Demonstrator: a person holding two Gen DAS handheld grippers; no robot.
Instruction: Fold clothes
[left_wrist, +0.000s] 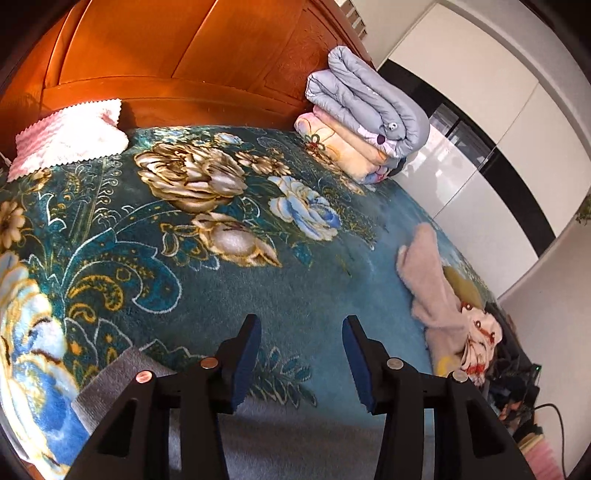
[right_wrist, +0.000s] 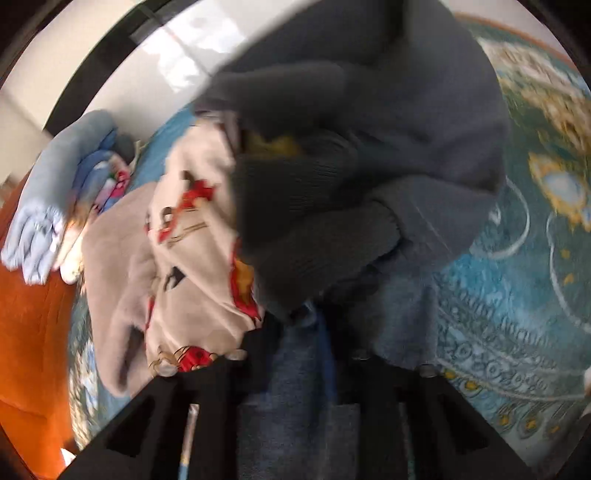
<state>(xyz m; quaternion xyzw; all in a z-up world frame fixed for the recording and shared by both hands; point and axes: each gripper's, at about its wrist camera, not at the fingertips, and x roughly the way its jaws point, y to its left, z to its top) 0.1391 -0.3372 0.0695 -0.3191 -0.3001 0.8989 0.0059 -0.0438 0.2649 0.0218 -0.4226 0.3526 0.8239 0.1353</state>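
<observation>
Where blur hides right tongs (right_wrist: 314, 325), grey sweater (right_wrist: 369, 147) bunched, cropped.

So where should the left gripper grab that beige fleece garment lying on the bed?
Grip the beige fleece garment at its near, narrow end, which lies flat and free on the bedspread. Bring the open left gripper in from the bedspread side; the far end is bunched with printed fabric at the bed's edge.

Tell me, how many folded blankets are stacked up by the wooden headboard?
2. A grey-blue quilt lies on top, and a peach flowered blanket sits under it, at the bed's far corner beside the headboard. More could be hidden underneath or behind.
</observation>
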